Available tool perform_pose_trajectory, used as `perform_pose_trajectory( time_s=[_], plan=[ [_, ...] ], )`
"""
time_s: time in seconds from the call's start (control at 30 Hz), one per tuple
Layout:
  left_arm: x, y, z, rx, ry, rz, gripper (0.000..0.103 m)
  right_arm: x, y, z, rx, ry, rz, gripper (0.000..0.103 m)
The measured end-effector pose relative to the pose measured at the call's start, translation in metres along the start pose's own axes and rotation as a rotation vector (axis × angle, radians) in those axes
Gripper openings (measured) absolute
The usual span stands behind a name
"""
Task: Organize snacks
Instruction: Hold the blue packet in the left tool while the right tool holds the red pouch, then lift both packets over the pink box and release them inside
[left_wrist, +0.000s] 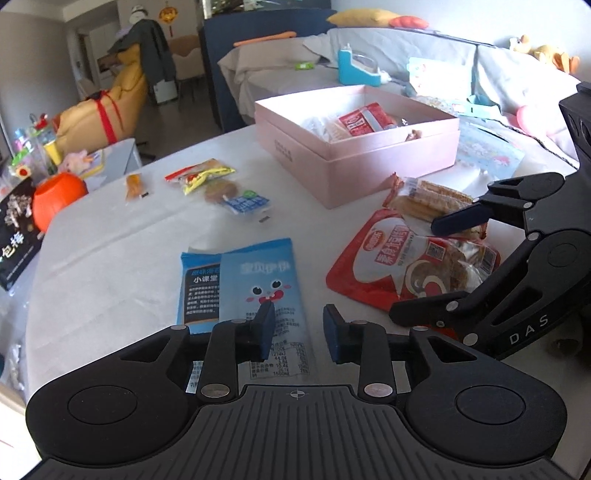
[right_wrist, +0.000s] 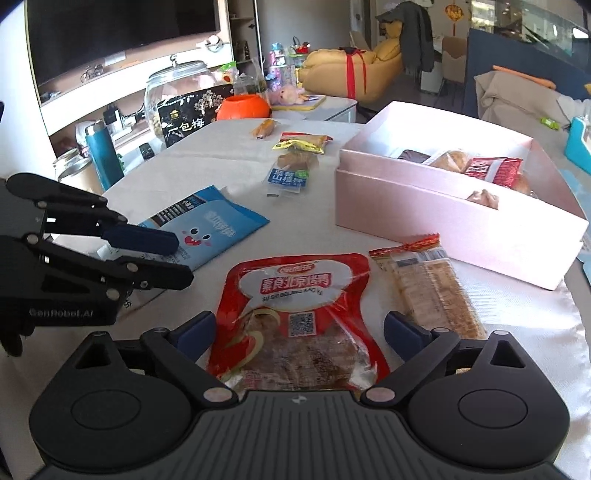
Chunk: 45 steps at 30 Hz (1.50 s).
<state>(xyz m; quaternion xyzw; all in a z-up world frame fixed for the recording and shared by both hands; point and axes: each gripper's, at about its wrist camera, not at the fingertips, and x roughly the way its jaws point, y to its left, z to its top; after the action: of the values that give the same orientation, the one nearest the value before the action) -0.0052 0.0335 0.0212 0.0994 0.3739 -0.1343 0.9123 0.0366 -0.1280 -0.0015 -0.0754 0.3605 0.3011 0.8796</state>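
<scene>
1. Left wrist view: the left gripper (left_wrist: 298, 332) sits at 6 o'clock with its fingers apart and nothing between them, poised over the near end of the blue snack packet (left_wrist: 255, 284) lying flat on the white tablecloth (left_wrist: 110, 251); whether the fingertips touch the packet cannot be told.
2. Same view: the right gripper (left_wrist: 421, 267) enters from 3 o'clock, fingers spread wide, straddling the red snack pouch (left_wrist: 402, 264); just beyond the pouch at 2 o'clock lies a clear wafer packet (left_wrist: 428, 201).
3. Same view: the pink box (left_wrist: 354, 162) stands open at 1 o'clock with a red sachet (left_wrist: 364, 120) and other snacks inside; at 11 o'clock a small cluster of packets (left_wrist: 218, 188) lies well apart from the box.
4. Right wrist view: the right gripper (right_wrist: 299, 330) at 6 o'clock has its fingers wide apart on either side of the red snack pouch (right_wrist: 299, 314), not closed on it; the wafer packet (right_wrist: 432, 291) lies just beside at 3 o'clock.
5. Same view: the left gripper (right_wrist: 183, 254) reaches in from 9 o'clock, fingers parted, above the blue snack packet (right_wrist: 210, 229); the pink box (right_wrist: 454, 218) sits at 2 o'clock; the orange pumpkin bucket (right_wrist: 243, 107) stands at 12 o'clock at the table's far edge.
</scene>
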Motion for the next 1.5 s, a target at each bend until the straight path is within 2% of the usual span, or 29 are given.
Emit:
perform_pose_trajectory(
  time_s=[0.1,0.17,0.23,0.3,0.33,0.43,0.53,0.6,0.67,0.73,0.8,0.97,1.03,1.2,1.3,1.4,1.5],
  plan=[
    [0.000,0.007,0.000,-0.026,0.000,-0.060,0.050,0.000,0.001,0.000,-0.001,0.000,-0.001,0.099],
    [-0.001,0.013,0.001,-0.056,-0.003,-0.090,0.052,0.000,-0.001,-0.001,0.006,-0.003,0.005,0.099],
    [-0.004,0.016,0.002,-0.060,-0.011,-0.044,0.050,-0.001,-0.001,-0.001,0.010,-0.005,0.008,0.099],
    [-0.003,0.015,0.001,-0.008,-0.001,0.061,0.047,0.000,-0.001,-0.002,0.008,-0.005,0.006,0.099],
    [0.000,0.015,0.000,0.007,0.014,0.083,0.051,0.000,0.000,-0.002,0.007,-0.006,0.004,0.099],
    [0.002,0.018,0.000,-0.004,0.025,0.047,0.060,0.000,0.000,-0.002,0.008,-0.006,0.005,0.099],
    [0.005,0.016,0.001,0.006,0.032,0.016,0.077,0.000,0.000,-0.002,0.009,-0.007,0.005,0.099],
    [0.004,0.017,0.001,-0.007,0.026,0.003,0.079,-0.001,0.000,-0.002,0.007,-0.007,0.004,0.099],
    [0.000,0.021,0.003,-0.021,0.012,0.012,0.075,-0.001,0.000,-0.002,0.004,-0.006,0.001,0.100],
    [-0.003,0.025,0.003,-0.020,0.006,0.061,0.075,0.000,0.001,-0.002,0.000,-0.005,-0.002,0.100],
    [0.003,0.030,0.002,-0.023,0.040,0.094,0.076,0.001,0.003,-0.002,-0.005,-0.003,-0.005,0.101],
    [0.021,0.046,0.001,-0.085,0.081,0.041,0.093,0.002,0.006,-0.002,-0.015,0.001,-0.011,0.102],
    [0.025,0.051,0.002,-0.129,0.070,0.029,0.093,0.002,0.007,-0.002,-0.017,0.003,-0.012,0.102],
    [0.028,0.050,0.003,-0.151,0.067,0.033,0.093,0.004,0.009,-0.002,-0.023,0.005,-0.016,0.102],
    [0.026,0.047,-0.003,-0.156,0.022,0.047,0.094,0.004,0.008,-0.002,-0.022,0.004,-0.015,0.102],
    [0.021,0.048,-0.006,-0.187,0.009,0.059,0.088,0.006,0.009,0.000,-0.024,0.008,-0.016,0.103],
    [0.012,0.052,-0.008,-0.252,0.004,0.041,0.084,0.011,0.010,0.005,-0.027,0.014,-0.024,0.102]
  ],
)
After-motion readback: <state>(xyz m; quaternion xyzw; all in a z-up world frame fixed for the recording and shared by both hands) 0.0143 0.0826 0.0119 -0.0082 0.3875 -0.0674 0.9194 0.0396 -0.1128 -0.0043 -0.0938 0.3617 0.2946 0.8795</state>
